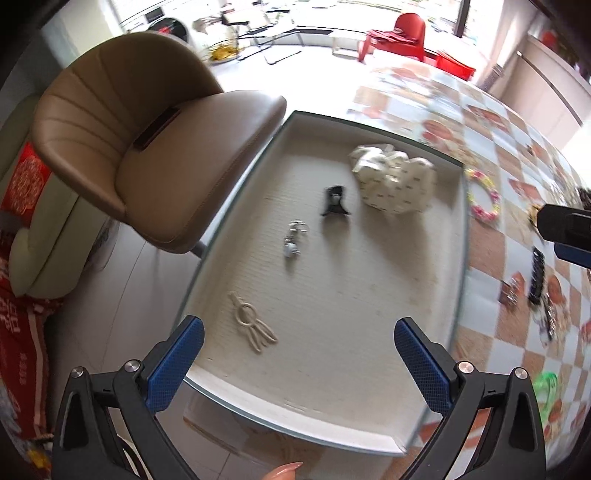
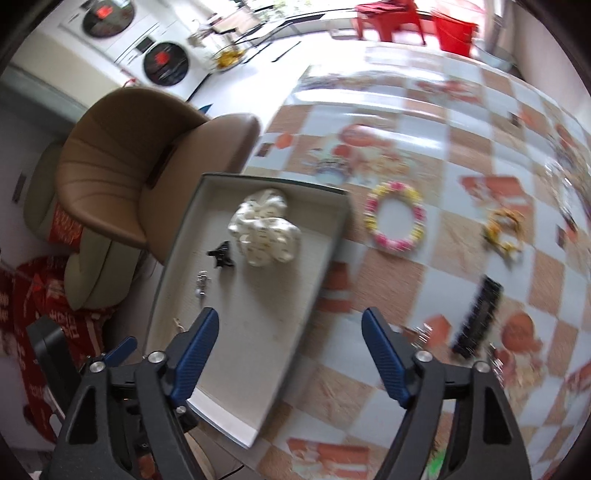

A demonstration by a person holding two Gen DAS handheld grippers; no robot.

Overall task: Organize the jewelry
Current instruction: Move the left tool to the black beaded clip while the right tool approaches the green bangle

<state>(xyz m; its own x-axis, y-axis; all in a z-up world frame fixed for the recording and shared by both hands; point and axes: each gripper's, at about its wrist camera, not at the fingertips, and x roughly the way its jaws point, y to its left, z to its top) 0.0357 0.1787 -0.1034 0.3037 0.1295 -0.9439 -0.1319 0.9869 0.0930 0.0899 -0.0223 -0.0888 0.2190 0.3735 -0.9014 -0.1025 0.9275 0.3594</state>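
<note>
A shallow white tray [image 1: 369, 439] [image 2: 325, 221] lies at the table's left edge. In it are a cream scrunchie [image 1: 393, 181] [image 2: 266, 229], a black claw clip [image 1: 334, 201] [image 2: 221, 254], a silver earring [image 1: 293, 240] [image 2: 201, 283] and a beige knotted hair clip [image 1: 251, 326]. On the tablecloth to the right lie a pink-yellow flower ring [image 1: 484, 199] [image 2: 394, 216], a yellow hair piece [image 2: 504, 230] and a black comb clip [image 1: 536, 277] [image 2: 478, 319]. My left gripper [image 1: 299, 341] is open above the tray's near end. My right gripper [image 2: 290, 332] is open over the tray's right rim.
A brown chair [image 1: 147, 147] [image 2: 133, 177] stands close to the tray's left side. The checked tablecloth [image 2: 424, 147] spreads right, with small silver pieces [image 1: 511, 291] and a green item [image 1: 546, 387] on it. Washing machines [image 2: 162, 59] and red furniture [image 1: 399, 35] stand far off.
</note>
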